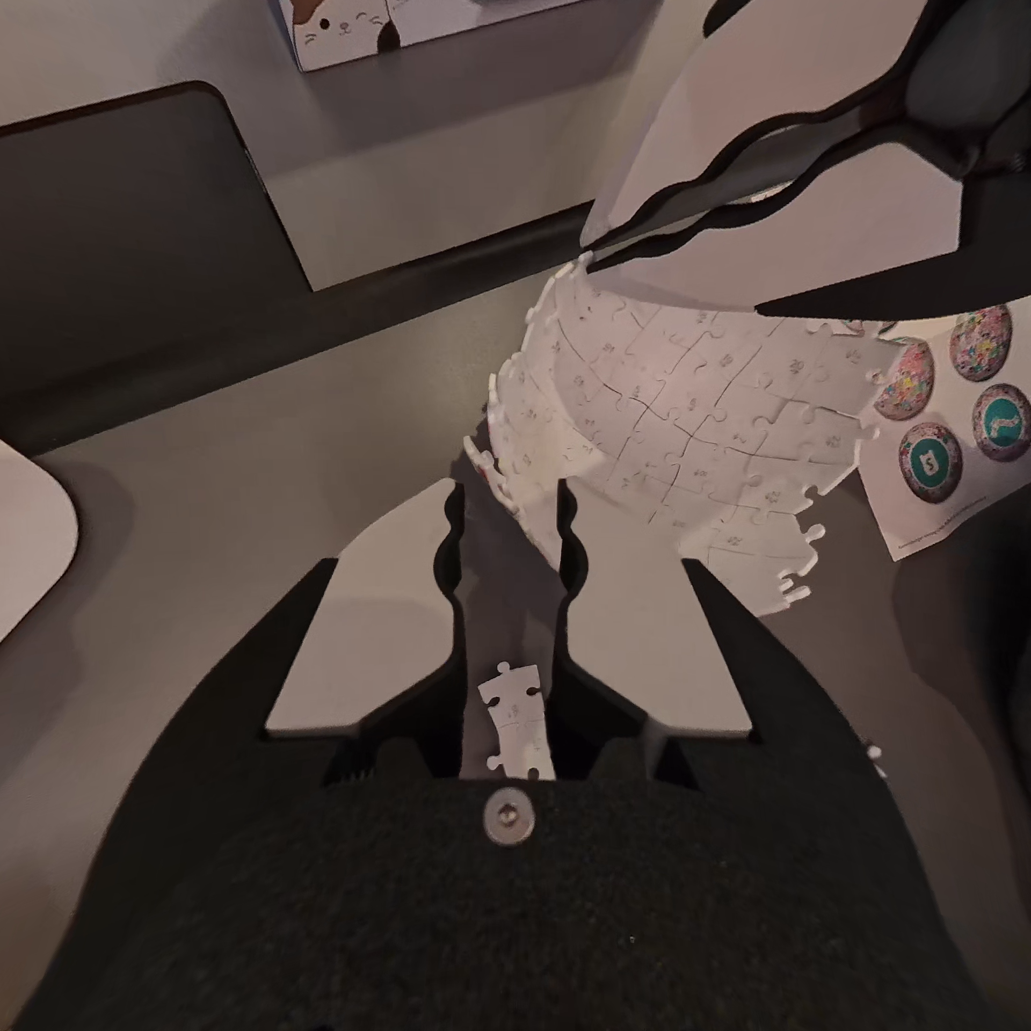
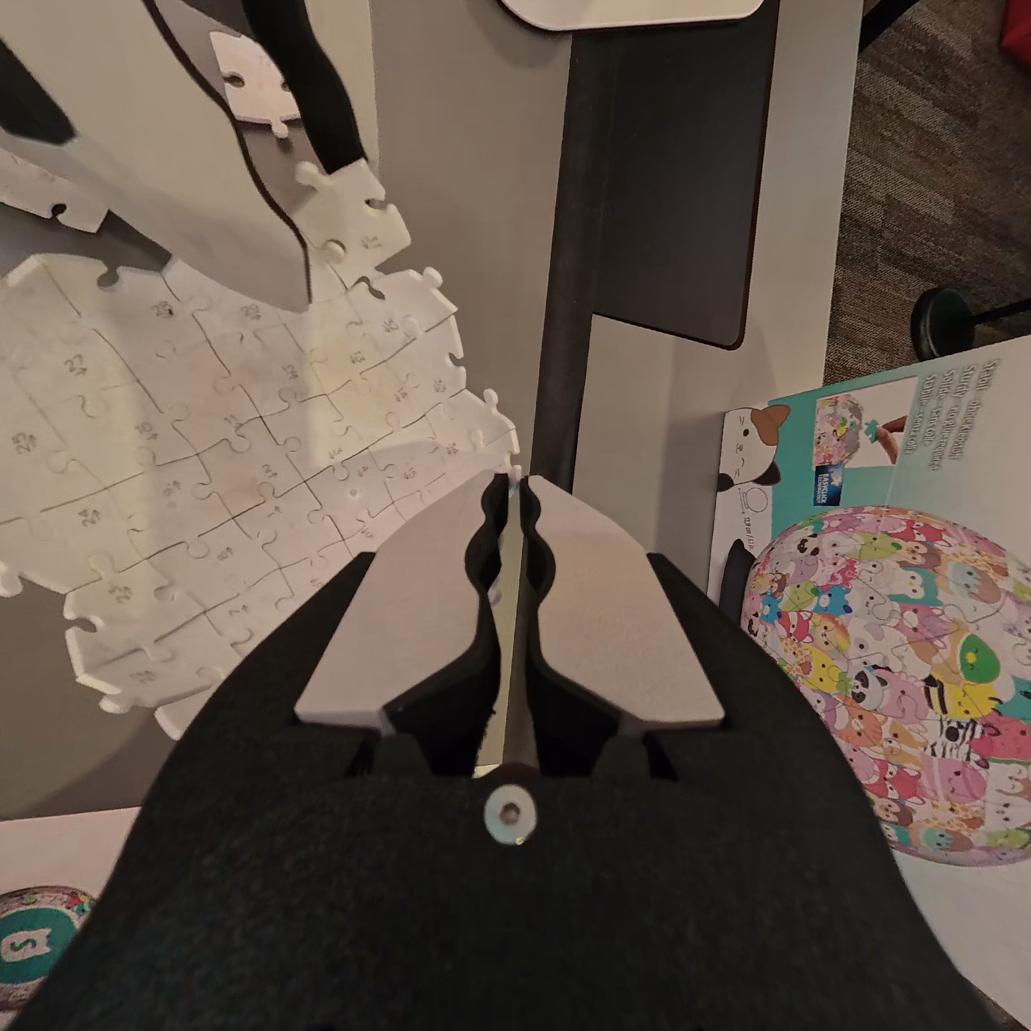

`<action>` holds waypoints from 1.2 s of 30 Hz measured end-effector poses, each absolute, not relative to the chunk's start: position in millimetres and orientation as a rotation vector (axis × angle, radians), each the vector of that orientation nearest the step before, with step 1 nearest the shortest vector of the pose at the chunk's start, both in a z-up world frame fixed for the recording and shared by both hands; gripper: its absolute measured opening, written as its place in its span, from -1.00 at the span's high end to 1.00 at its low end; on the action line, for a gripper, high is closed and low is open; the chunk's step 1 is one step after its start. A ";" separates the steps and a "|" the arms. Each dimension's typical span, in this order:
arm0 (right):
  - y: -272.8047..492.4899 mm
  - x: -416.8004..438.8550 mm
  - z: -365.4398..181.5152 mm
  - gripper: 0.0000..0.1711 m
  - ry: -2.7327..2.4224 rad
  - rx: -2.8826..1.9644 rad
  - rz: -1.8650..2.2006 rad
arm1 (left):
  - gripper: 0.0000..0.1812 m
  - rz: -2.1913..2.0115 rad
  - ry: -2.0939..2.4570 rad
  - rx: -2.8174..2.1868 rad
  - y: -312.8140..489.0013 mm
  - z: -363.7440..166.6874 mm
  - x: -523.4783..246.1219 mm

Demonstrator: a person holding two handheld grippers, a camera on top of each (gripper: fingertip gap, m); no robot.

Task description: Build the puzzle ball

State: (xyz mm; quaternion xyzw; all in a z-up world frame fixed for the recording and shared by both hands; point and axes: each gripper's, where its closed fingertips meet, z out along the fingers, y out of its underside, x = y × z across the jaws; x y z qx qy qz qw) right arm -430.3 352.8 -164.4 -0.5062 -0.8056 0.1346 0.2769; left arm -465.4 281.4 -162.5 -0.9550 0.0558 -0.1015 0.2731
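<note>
The grey desk (image 1: 223,502) has a dark channel across its far side, and in the right wrist view brown carpet (image 2: 920,139) shows at 1 o'clock beyond the edge.

The half-built puzzle ball (image 1: 686,424) sits at the middle of the desk, at 1 o'clock from the left tool (image 1: 510,494) and at 9 o'clock from the right tool (image 2: 514,481). It is an open curved shell. Only its white inner side shows, with thin seams and a small printed mark on each piece. The rim is ragged, with tabs and notches free all around.

The right tool is nearly closed, and its tips pinch the rim of the shell. I judge this grip is there to keep the light shell from rolling or turning while new pieces are pressed in. The left tool is about half open. Its fingers stand on both sides of the near rim without squeezing it, and I think it is lining up on that edge.

A loose strip (image 1: 516,717) of two joined pieces shows between the left fingers near their base. Whether it lies on the desk or is carried, I cannot tell.

The puzzle box (image 2: 892,641) at 3 o'clock and the leaflet (image 1: 948,424) stay close, probably as a picture guide.
</note>
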 end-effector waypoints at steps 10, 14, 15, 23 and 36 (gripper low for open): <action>352.3 -430.3 -164.2 0.96 -2.167 -1.358 0.354 | 0.93 -0.202 0.192 -2.568 279.9 -159.2 -468.0; 352.4 -430.3 -164.3 0.95 -2.168 -1.359 0.352 | 0.94 -0.195 0.196 -2.570 279.9 -159.8 -468.3; 352.5 -430.1 -164.4 0.96 -2.168 -1.359 0.352 | 0.94 -0.187 0.195 -2.565 280.6 -159.2 -469.0; 353.8 -428.6 -164.5 0.95 -2.167 -1.366 0.352 | 0.98 -0.178 0.146 -2.469 286.4 -146.2 -471.3; 353.6 -426.9 -164.8 0.96 -2.168 -1.382 0.357 | 0.98 -0.153 0.099 -2.363 282.7 -138.5 -463.7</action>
